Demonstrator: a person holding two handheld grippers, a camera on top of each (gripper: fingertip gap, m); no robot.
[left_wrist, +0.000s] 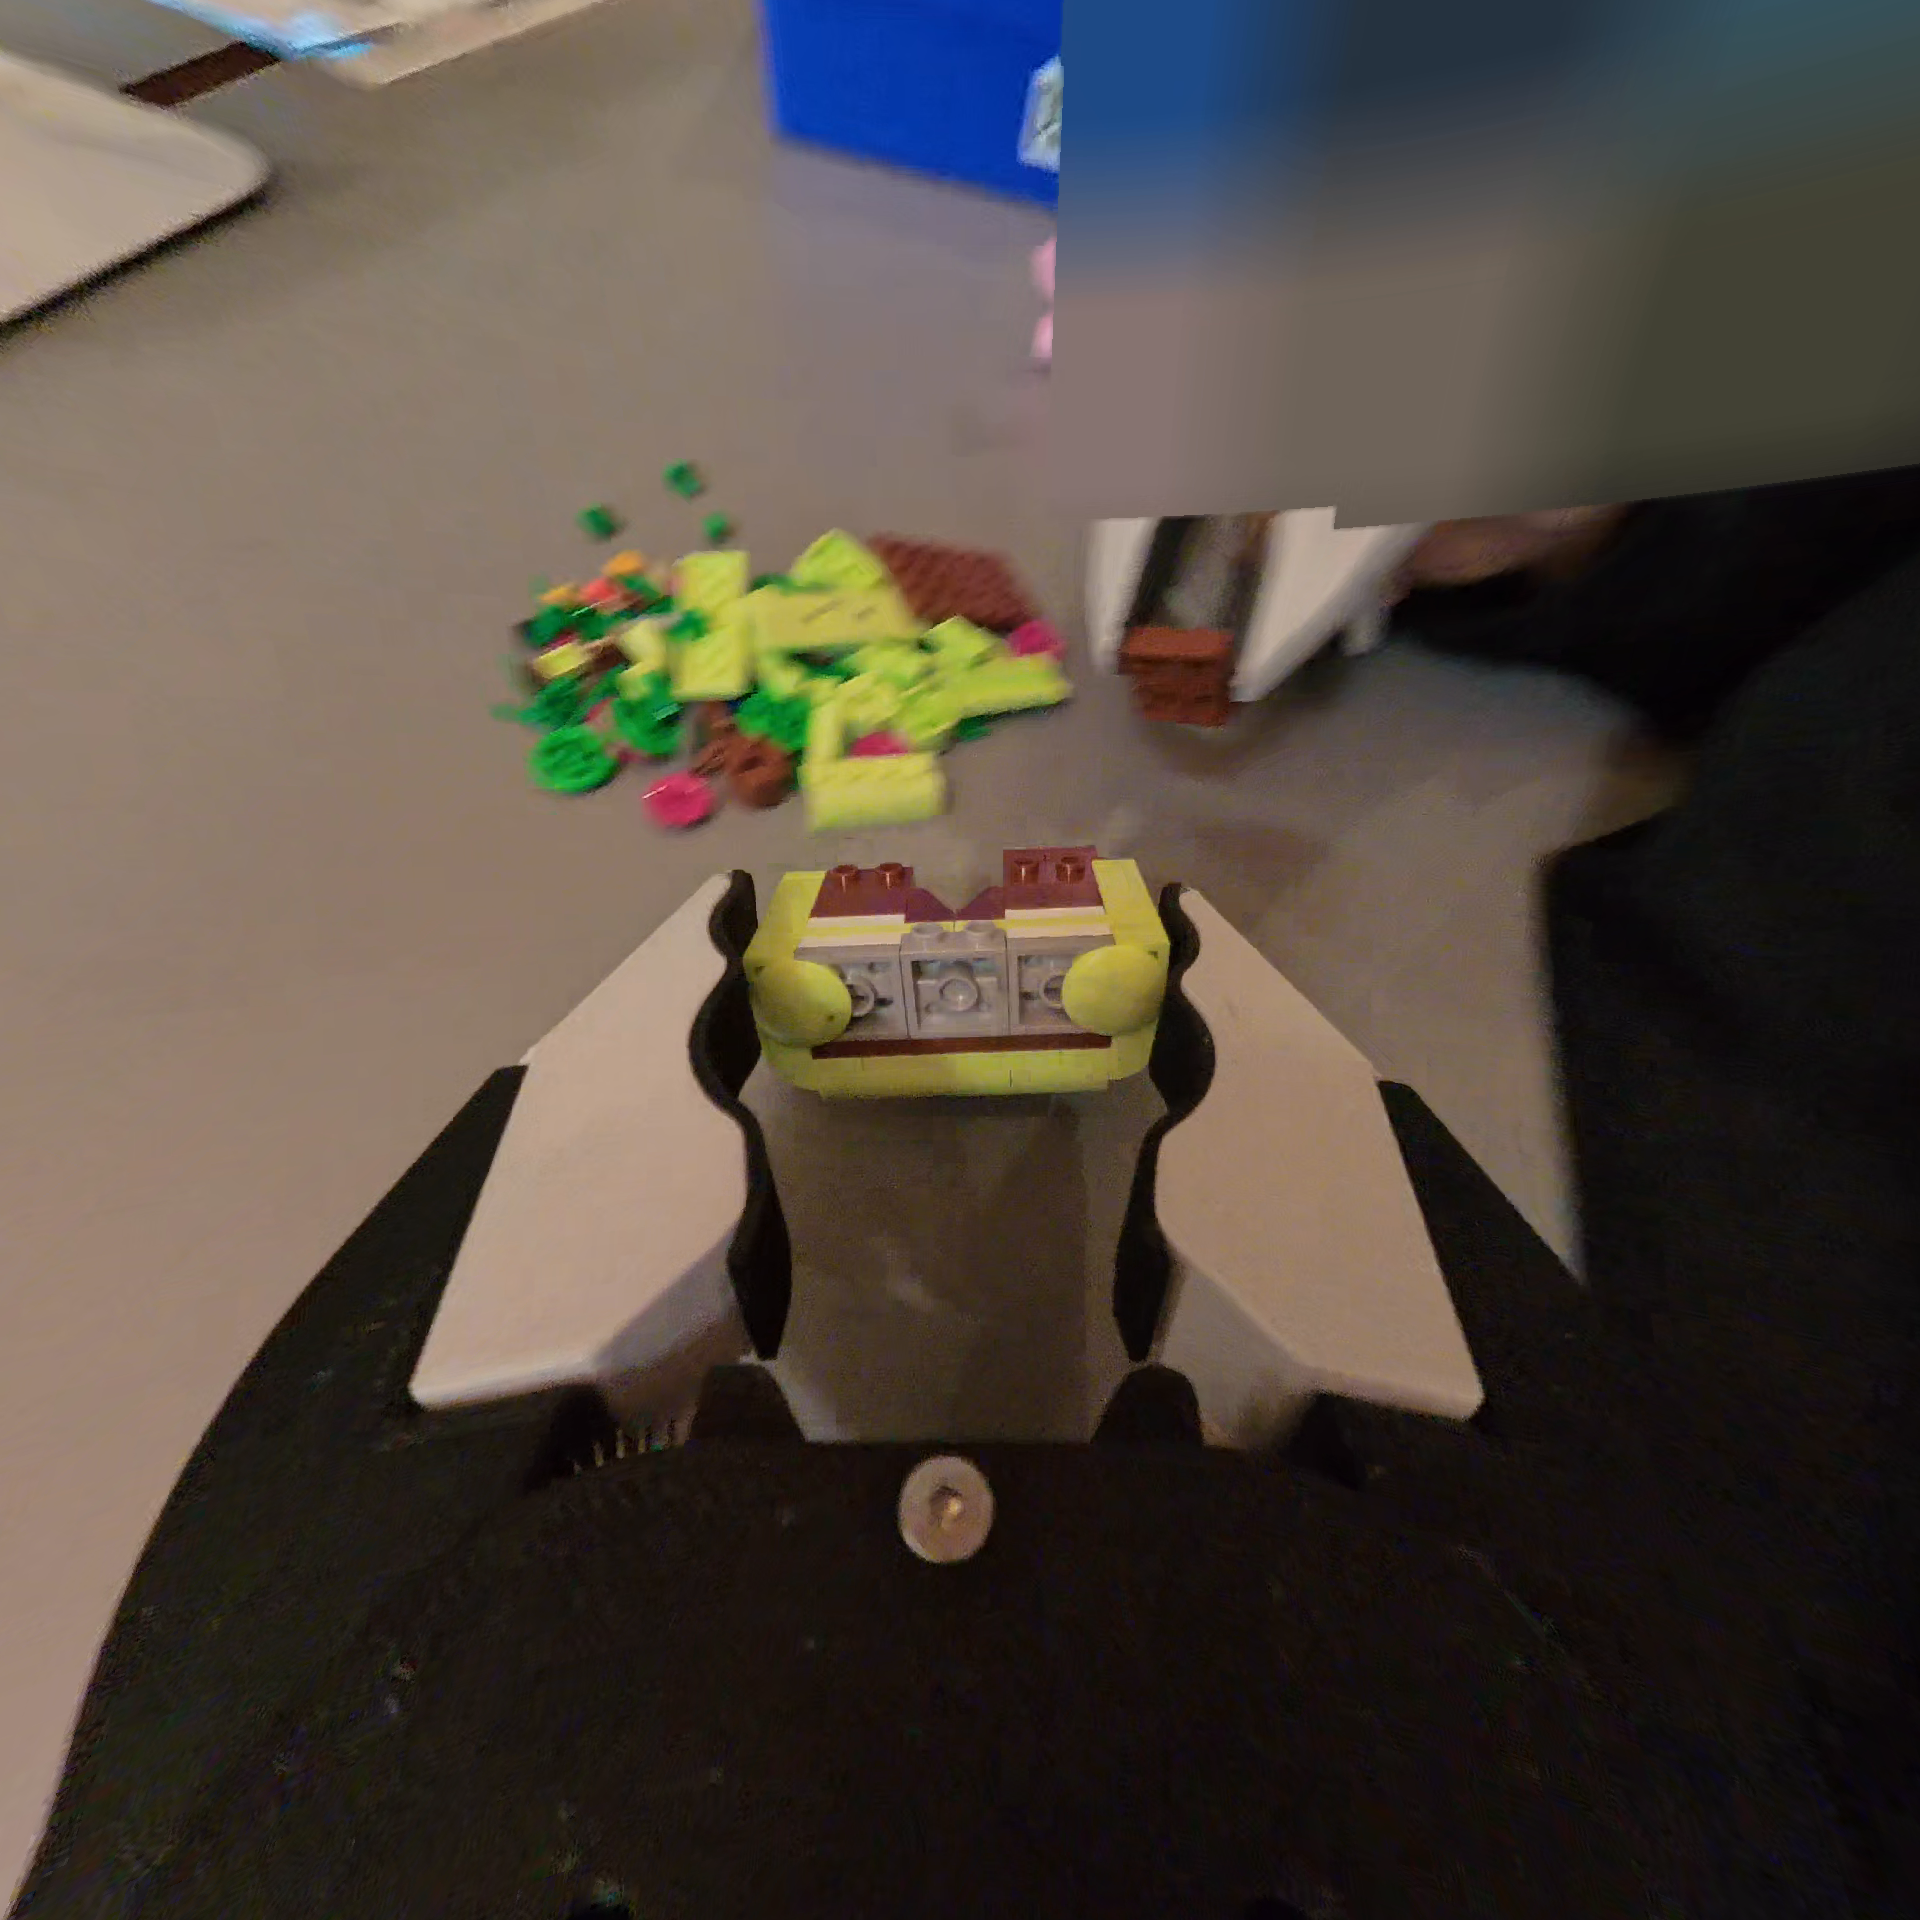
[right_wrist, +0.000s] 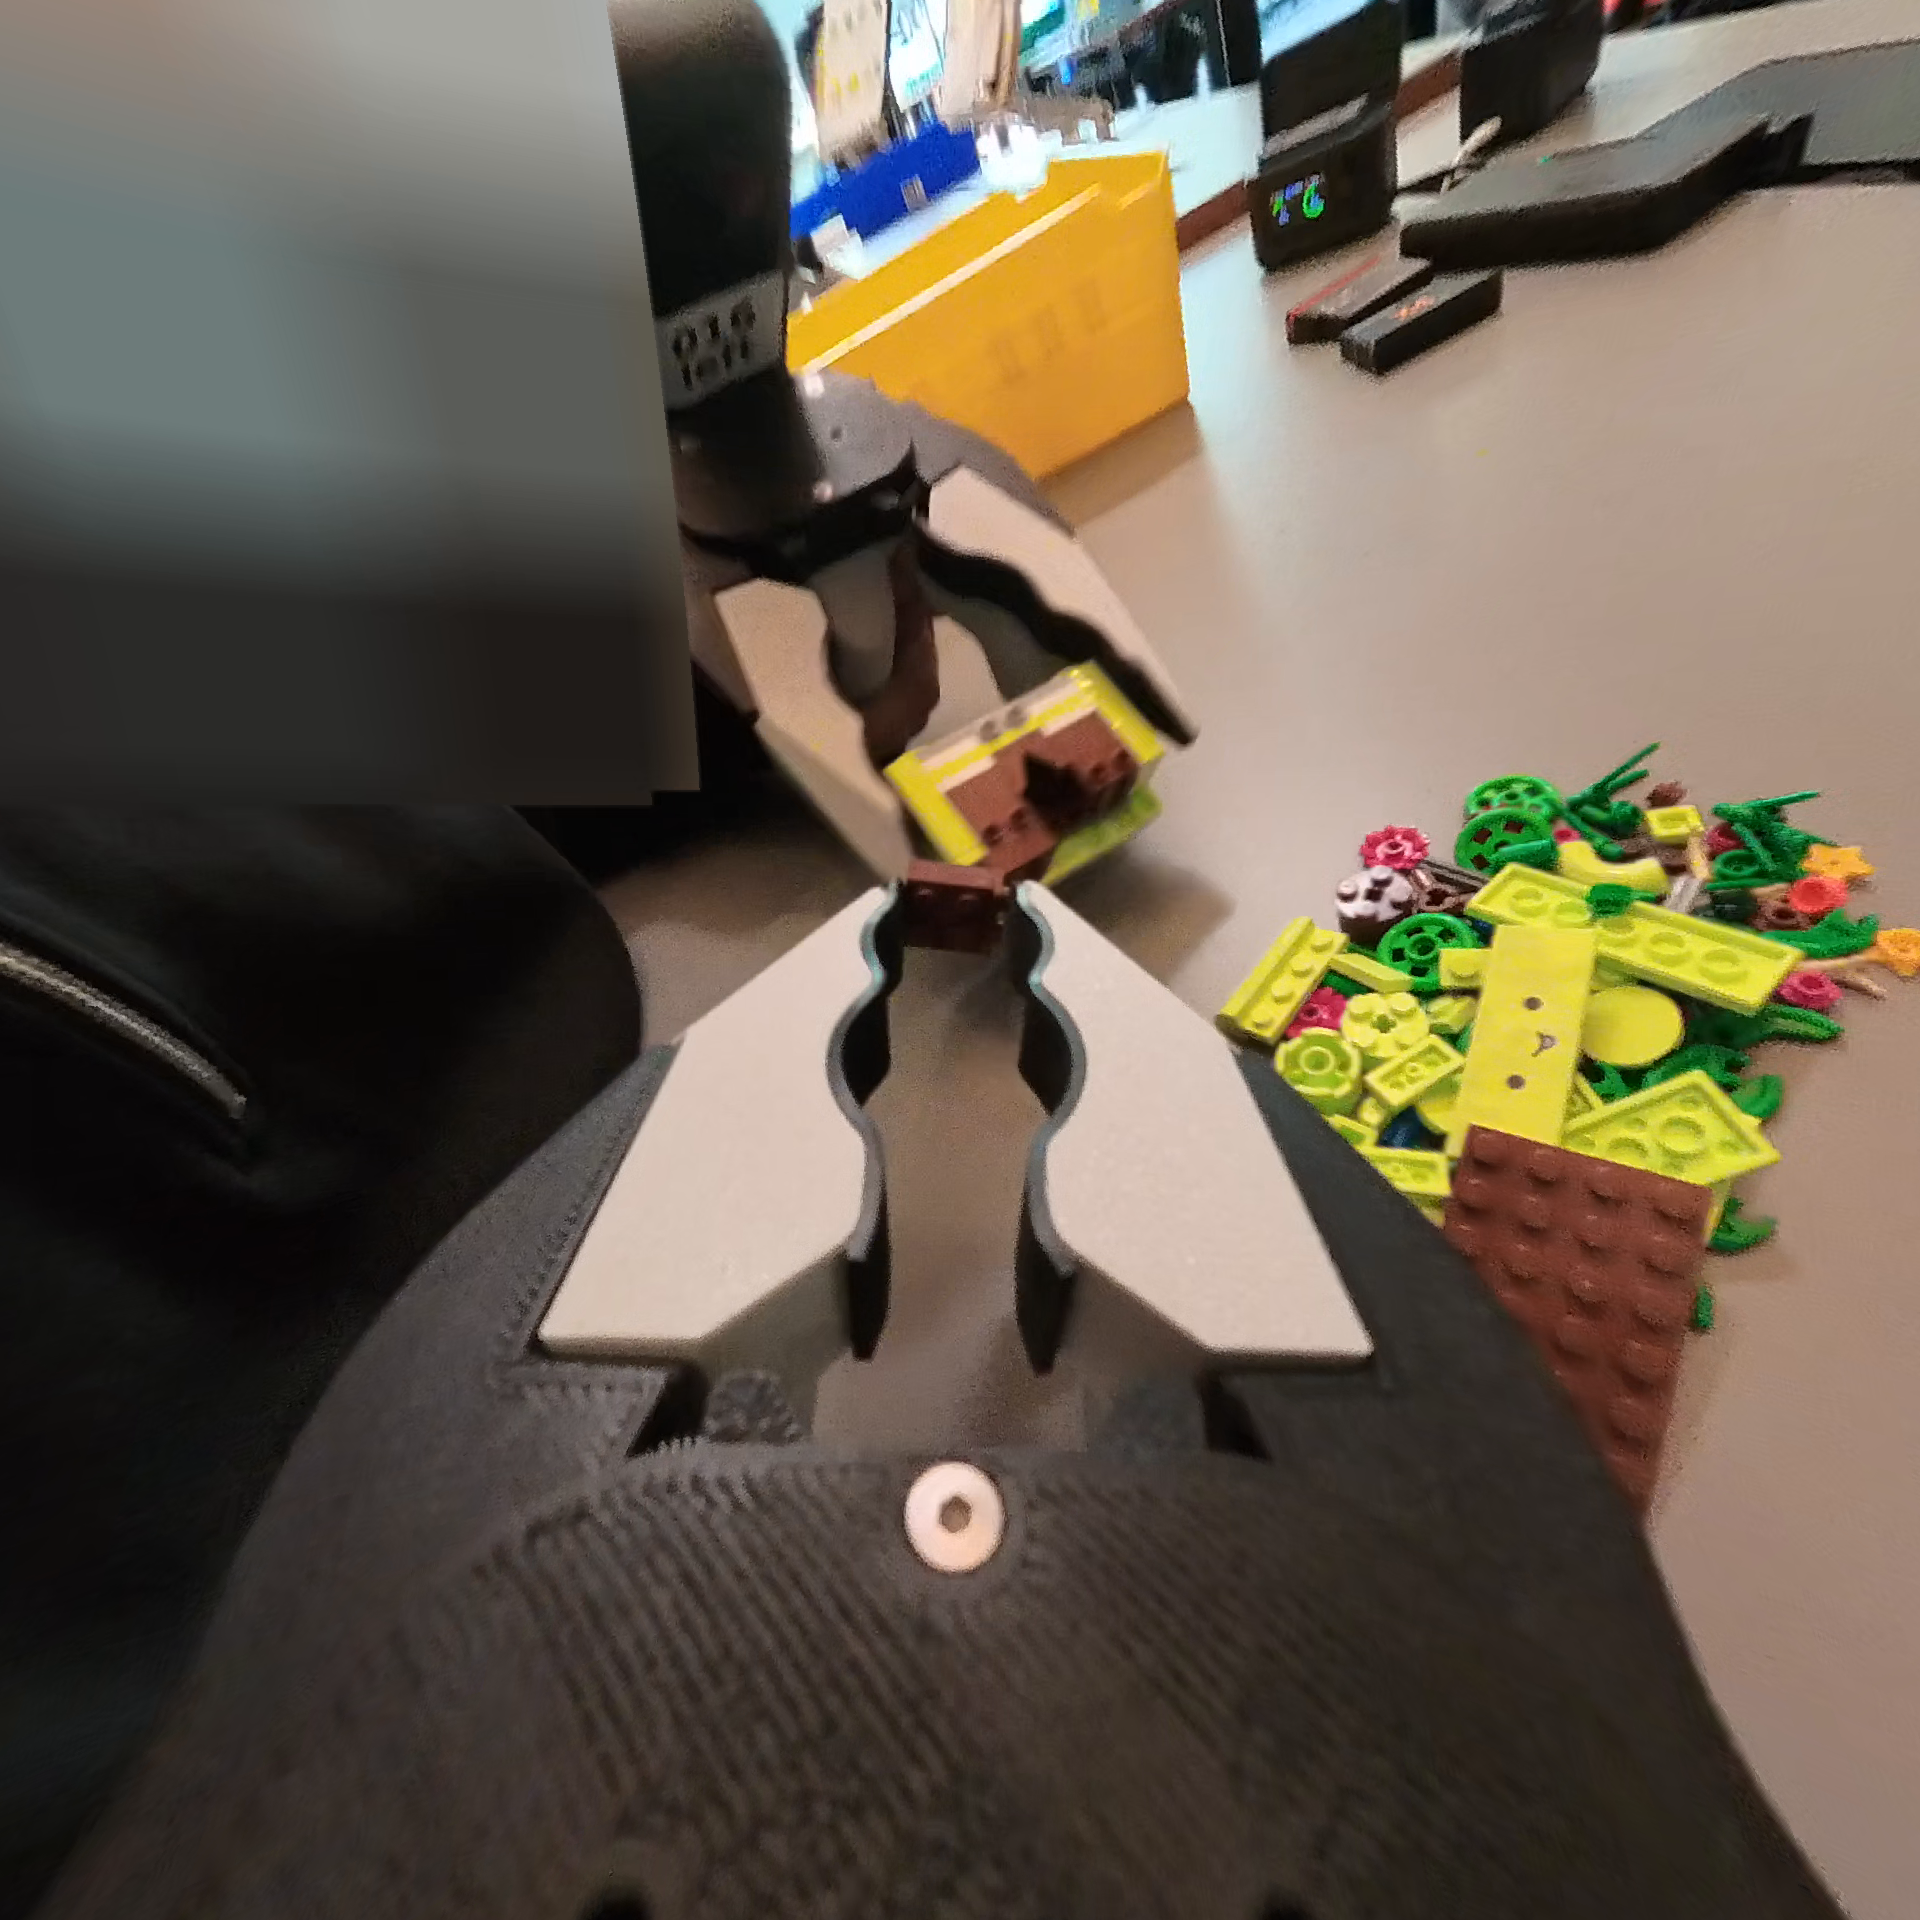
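1. Fingers of the left gripper are clamped on both ends of a lime, grey and brown brick assembly, held above the desk.
2. Right gripper pinches a small brown brick at its fingertips, just beside the assembly.
3. Loose brick pile lies near, with a brown studded plate at its side.
4. Bare desk surface stays open around the pile; a yellow bin stands farther back.
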